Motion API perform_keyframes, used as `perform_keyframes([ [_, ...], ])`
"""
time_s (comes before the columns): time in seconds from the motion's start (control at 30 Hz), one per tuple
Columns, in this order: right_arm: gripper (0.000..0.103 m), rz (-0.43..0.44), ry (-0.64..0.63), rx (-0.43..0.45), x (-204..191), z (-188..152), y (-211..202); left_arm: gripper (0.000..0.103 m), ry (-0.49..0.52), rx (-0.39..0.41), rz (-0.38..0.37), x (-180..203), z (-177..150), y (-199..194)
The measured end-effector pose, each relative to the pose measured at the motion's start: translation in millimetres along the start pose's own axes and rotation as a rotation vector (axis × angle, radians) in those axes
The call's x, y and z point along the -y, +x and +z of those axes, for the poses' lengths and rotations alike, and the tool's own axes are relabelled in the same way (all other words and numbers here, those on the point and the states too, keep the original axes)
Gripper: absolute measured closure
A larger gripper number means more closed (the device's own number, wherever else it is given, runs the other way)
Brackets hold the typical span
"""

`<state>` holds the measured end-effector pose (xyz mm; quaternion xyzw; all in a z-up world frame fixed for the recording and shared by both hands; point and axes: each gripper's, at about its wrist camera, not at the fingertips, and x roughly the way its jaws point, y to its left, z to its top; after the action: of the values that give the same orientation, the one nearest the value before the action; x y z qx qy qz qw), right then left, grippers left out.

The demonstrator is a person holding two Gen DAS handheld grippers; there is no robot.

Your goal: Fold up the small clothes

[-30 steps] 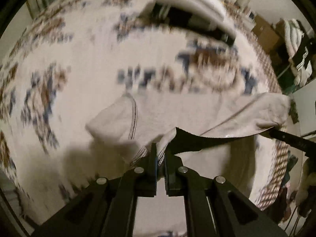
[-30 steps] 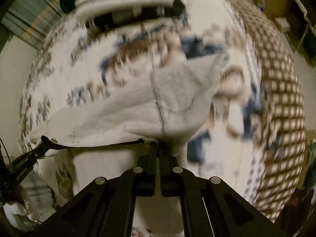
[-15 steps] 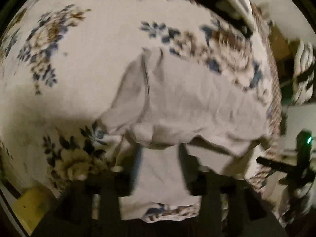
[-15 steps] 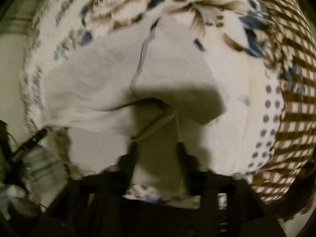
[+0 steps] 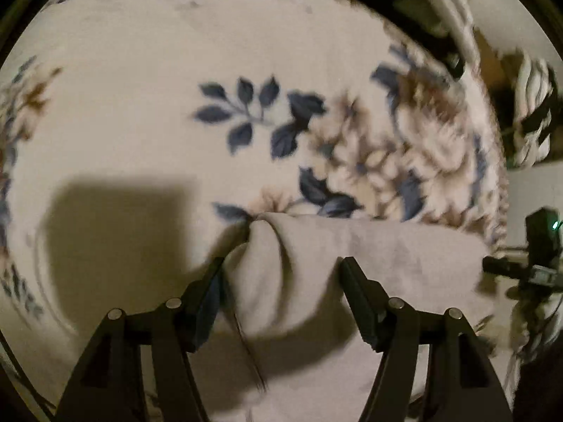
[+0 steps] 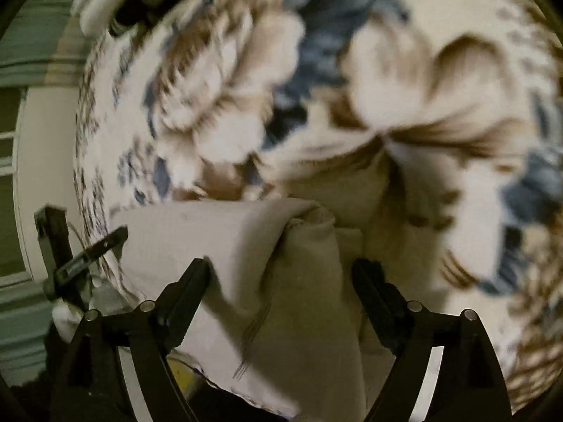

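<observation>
A small beige garment (image 5: 369,267) lies folded over on a floral bedspread (image 5: 140,105), its folded edge facing away. My left gripper (image 5: 281,267) is open, its fingers either side of the garment's left end, holding nothing. In the right wrist view the same garment (image 6: 211,232) lies low in the frame. My right gripper (image 6: 281,270) is open around the bunched right end of the cloth. Each gripper shows at the edge of the other's view: the right one (image 5: 506,267), the left one (image 6: 88,256).
The bedspread (image 6: 422,88) has blue and brown flowers and a checked border. A white pillow (image 5: 454,24) lies at the far edge of the bed. Striped clothes (image 5: 531,112) hang beyond the bed on the right.
Both grippers held the garment's edge stretched in the air, carried it forward and down onto the bed, and opened. The garment now lies folded over and both jaws stand wide.
</observation>
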<state>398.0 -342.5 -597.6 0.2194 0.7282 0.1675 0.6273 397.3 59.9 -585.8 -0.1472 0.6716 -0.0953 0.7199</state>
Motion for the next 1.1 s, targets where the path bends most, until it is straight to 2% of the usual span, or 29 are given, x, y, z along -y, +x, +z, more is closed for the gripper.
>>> perform_keyframes([
  [0.03, 0.017, -0.006, -0.011, -0.023, -0.3, 2.2, 7.4, 0.040, 0.012, -0.004, -0.007, 0.2, 0.0, 3.7],
  [0.07, 0.020, -0.014, -0.014, -0.020, -0.3, 3.4, 11.0, 0.044, 0.021, 0.012, -0.016, 0.2, -0.3, 3.8],
  [0.1, 0.026, -0.011, -0.015, 0.006, -1.4, 4.3, 9.9, 0.067, 0.032, 0.037, -0.033, 0.9, -1.5, 1.1],
  [0.13, 0.055, -0.005, -0.018, 0.029, -2.9, 5.0, 8.1, 0.077, 0.049, 0.055, -0.039, 3.3, -3.0, -1.9],
  [0.17, 0.070, 0.003, -0.011, 0.046, -4.3, 5.3, 6.2, 0.082, 0.066, 0.071, -0.032, 6.0, -4.2, -4.8],
  [0.27, 0.077, 0.025, 0.000, 0.094, -9.1, 2.0, -1.9, 0.087, 0.121, 0.125, 0.014, 20.0, -8.1, -17.3],
  [0.47, 0.079, 0.018, -0.020, 0.167, -26.0, 2.5, -30.5, 0.087, 0.139, 0.173, 0.010, 24.7, 10.7, -46.7],
  [0.6, 0.080, 0.026, -0.036, 0.231, -39.8, 21.9, -54.7, 0.087, 0.144, 0.207, 0.008, 31.8, 41.5, -59.9],
  [0.67, 0.080, 0.022, -0.037, 0.260, -44.7, 37.1, -65.7, 0.087, 0.136, 0.219, 0.007, 35.8, 67.1, -63.1],
  [0.77, 0.078, 0.005, -0.030, 0.297, -46.9, 73.2, -75.4, 0.084, 0.109, 0.189, -0.011, 34.6, 116.2, -49.9],
  [0.87, 0.068, -0.042, 0.033, 0.241, -37.0, 108.4, -64.5, 0.076, 0.057, 0.104, 0.019, 24.1, 144.9, -29.1],
  [0.93, 0.066, -0.083, 0.076, 0.221, -28.0, 112.6, -64.9, 0.071, 0.025, 0.084, 0.042, 16.1, 148.1, -29.9],
  [0.97, 0.058, -0.091, 0.073, 0.234, -26.4, 108.5, -68.7, 0.069, 0.016, 0.096, 0.036, 12.4, 144.1, -36.9],
  [1.03, 0.055, -0.126, 0.062, 0.272, -27.0, 91.4, -80.7, 0.067, -0.003, 0.131, 0.013, 4.3, 127.6, -52.8],
  [1.1, 0.054, -0.127, 0.063, 0.294, -25.4, 77.1, -87.6, 0.061, -0.040, 0.145, -0.011, -6.3, 107.2, -65.5],
])
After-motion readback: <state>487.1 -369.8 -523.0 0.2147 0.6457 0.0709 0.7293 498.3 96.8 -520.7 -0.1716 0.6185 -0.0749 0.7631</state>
